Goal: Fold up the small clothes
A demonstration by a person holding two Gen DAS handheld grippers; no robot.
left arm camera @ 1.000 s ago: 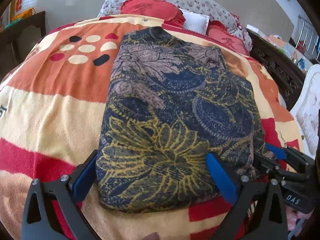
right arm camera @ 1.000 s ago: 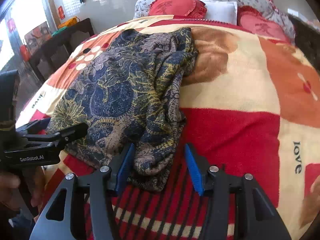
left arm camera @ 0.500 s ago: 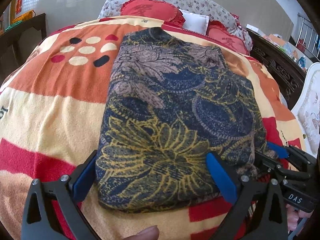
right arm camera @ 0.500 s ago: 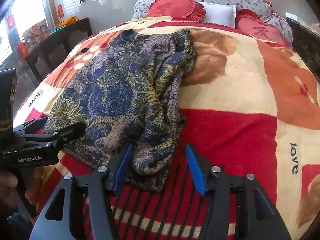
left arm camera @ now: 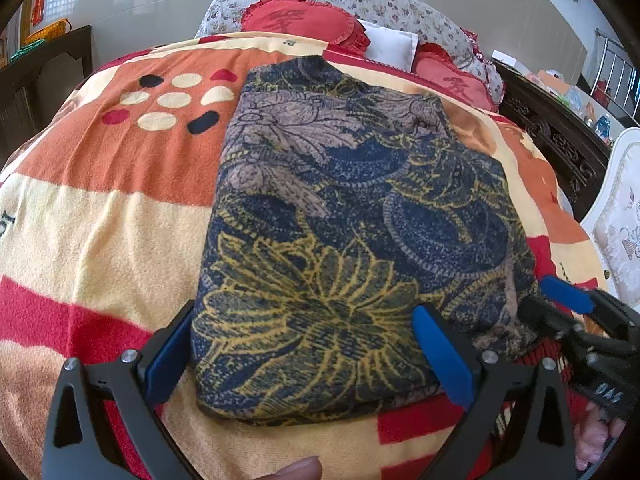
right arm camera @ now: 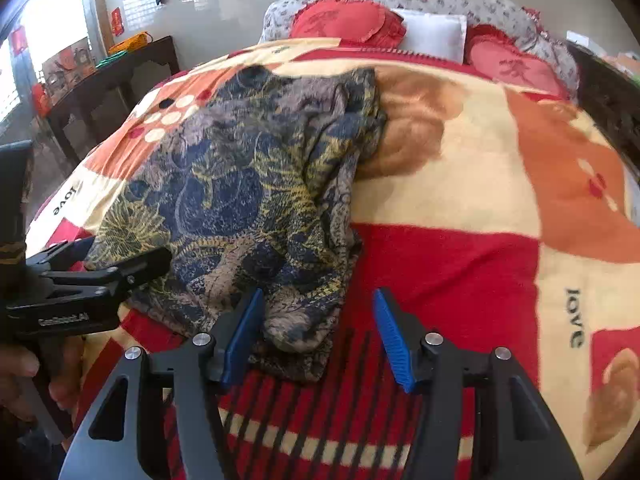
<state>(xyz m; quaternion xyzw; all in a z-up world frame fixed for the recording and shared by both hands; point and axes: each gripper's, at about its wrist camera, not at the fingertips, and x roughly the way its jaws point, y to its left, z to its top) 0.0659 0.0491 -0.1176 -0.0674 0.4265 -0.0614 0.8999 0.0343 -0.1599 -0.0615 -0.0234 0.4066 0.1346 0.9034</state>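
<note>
A dark blue, yellow and grey patterned garment point(left arm camera: 352, 240) lies lengthwise on the bed blanket point(left arm camera: 104, 216); it also shows in the right wrist view point(right arm camera: 256, 204), bunched along its right edge. My left gripper point(left arm camera: 308, 354) is open, its blue pads straddling the garment's near hem. My right gripper point(right arm camera: 320, 332) is open around the garment's near right corner; it also appears at the right of the left wrist view point(left arm camera: 568, 304). The left gripper shows at the left of the right wrist view point(right arm camera: 116, 264).
Red cushions point(left arm camera: 300, 20) and a white pillow point(right arm camera: 434, 34) lie at the head of the bed. A dark wooden table point(right arm camera: 116, 76) stands to the left, a carved dark bed frame point(left arm camera: 560, 136) and a white chair point(left arm camera: 620, 216) to the right.
Almost nothing has moved. Both grippers stay open at the garment's near edge; the right gripper has shifted very slightly.
</note>
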